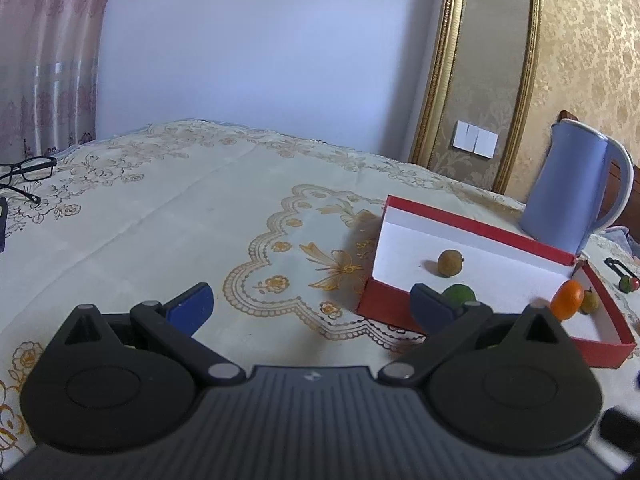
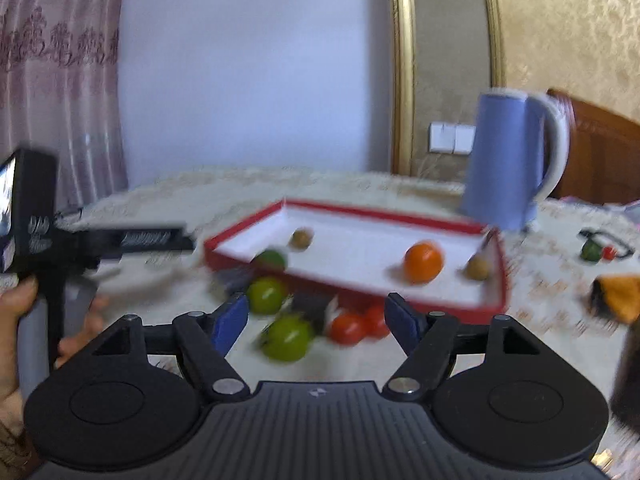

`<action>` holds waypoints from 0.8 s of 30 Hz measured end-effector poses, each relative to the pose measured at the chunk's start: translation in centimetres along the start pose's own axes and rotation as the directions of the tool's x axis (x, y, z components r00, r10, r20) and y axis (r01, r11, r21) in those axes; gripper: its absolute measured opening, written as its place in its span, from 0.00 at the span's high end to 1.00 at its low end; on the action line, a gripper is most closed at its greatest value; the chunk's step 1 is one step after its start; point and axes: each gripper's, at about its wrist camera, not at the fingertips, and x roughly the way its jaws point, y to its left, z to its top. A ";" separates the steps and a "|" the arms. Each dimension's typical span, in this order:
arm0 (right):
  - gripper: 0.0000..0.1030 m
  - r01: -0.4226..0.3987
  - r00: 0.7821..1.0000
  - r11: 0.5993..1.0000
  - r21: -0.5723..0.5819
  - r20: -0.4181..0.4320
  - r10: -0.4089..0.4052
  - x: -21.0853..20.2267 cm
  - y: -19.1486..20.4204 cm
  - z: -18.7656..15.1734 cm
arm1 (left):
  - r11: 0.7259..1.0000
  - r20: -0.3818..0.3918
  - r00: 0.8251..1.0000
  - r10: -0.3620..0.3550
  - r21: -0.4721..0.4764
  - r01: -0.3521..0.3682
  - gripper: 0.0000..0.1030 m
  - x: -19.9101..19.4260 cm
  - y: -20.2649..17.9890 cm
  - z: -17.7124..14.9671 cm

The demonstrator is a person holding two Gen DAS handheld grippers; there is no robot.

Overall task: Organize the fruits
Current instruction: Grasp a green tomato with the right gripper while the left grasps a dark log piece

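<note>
Left wrist: blue fingers (image 1: 188,308) apart beside shallow red cardboard box (image 1: 384,304); right gripper (image 2: 316,320) likewise.

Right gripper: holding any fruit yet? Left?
Neither. The right gripper is open above the loose green fruit and red fruit outside the red box; the left gripper is open, empty.

Tablecloth (image 1: 168,216) is looking like woven cloth, matt, with gold embroidery. Box (image 1: 472,232) is reading as matt red card with a smooth white paper lining. Kettle (image 1: 568,184) is showing smooth blue plastic. Orange (image 2: 423,261) is shining glossy. Left claw (image 1: 308,306) body is looking like matt black ribbed plastic with metal pivot pins.
</note>
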 end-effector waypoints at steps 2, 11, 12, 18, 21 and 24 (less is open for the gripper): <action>0.27 0.042 0.999 0.999 0.003 -0.027 -0.042 1.2 1.0 -0.4 | 1.000 0.008 1.000 -0.002 0.006 0.002 0.00 -0.2 -0.1 -0.1; 0.50 0.011 0.991 0.997 0.074 -0.132 -0.001 4.7 1.5 -0.8 | 0.999 -0.001 1.000 -0.031 -0.016 0.031 0.00 -0.1 0.4 -0.1; 0.53 0.018 0.990 0.998 0.068 -0.139 -0.009 4.9 1.6 -0.9 | 0.999 -0.005 0.999 -0.037 -0.024 0.036 0.00 -0.1 0.5 0.0; 0.67 -0.005 0.990 0.998 0.070 -0.141 0.015 5.2 1.5 -1.1 | 0.997 -0.020 0.999 -0.047 -0.055 0.046 0.00 0.2 0.9 0.1; 0.67 -0.028 0.992 0.996 0.081 -0.121 0.038 4.3 1.1 -1.1 | 0.993 -0.071 0.990 -0.120 -0.002 0.120 0.00 0.5 0.7 0.4; 0.67 -0.052 0.994 0.995 0.082 -0.091 0.059 3.0 0.5 -1.1 | 0.967 -0.067 0.978 -0.200 0.146 0.208 0.00 -0.5 -0.2 0.6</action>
